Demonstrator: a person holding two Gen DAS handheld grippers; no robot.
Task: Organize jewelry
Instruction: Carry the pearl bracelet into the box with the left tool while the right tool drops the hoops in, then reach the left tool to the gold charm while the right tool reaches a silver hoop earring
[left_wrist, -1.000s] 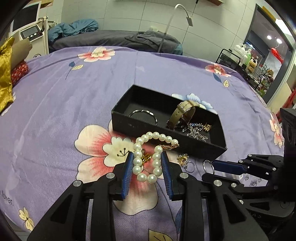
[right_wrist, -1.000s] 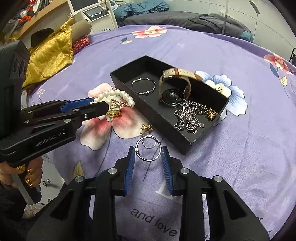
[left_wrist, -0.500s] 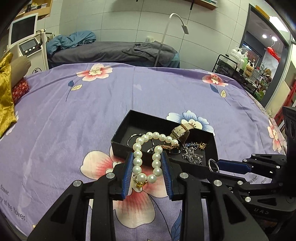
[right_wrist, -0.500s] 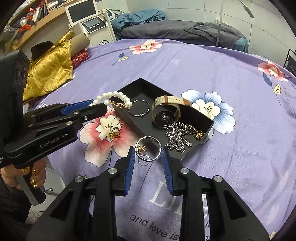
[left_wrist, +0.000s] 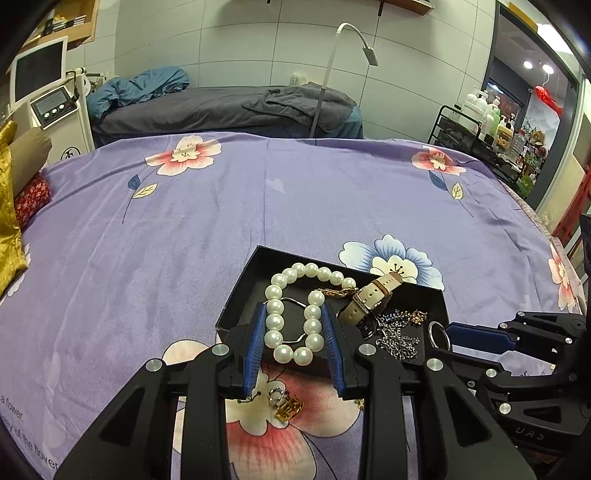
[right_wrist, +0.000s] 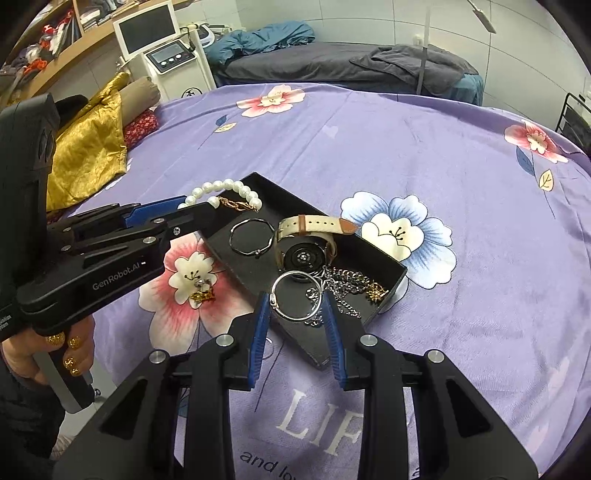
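The box (right_wrist: 384, 291) sat on the cloth (right_wrist: 406, 155) near the middle. In it a bangle (right_wrist: 251, 240) lay left, a watch (right_wrist: 306, 247) right of it, a chain (right_wrist: 343, 284) nearer right. The left gripper (left_wrist: 295, 332) held the pearls (left_wrist: 295, 314) over the box's left end; the right gripper (right_wrist: 295, 321) held a ring (right_wrist: 295, 295) over its near edge. Charms (right_wrist: 203, 291) lay on the cloth left of the box

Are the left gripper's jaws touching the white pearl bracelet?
Touching. The left wrist view shows the left gripper with both blue jaws pressed against the white pearl bracelet's two bead strands.
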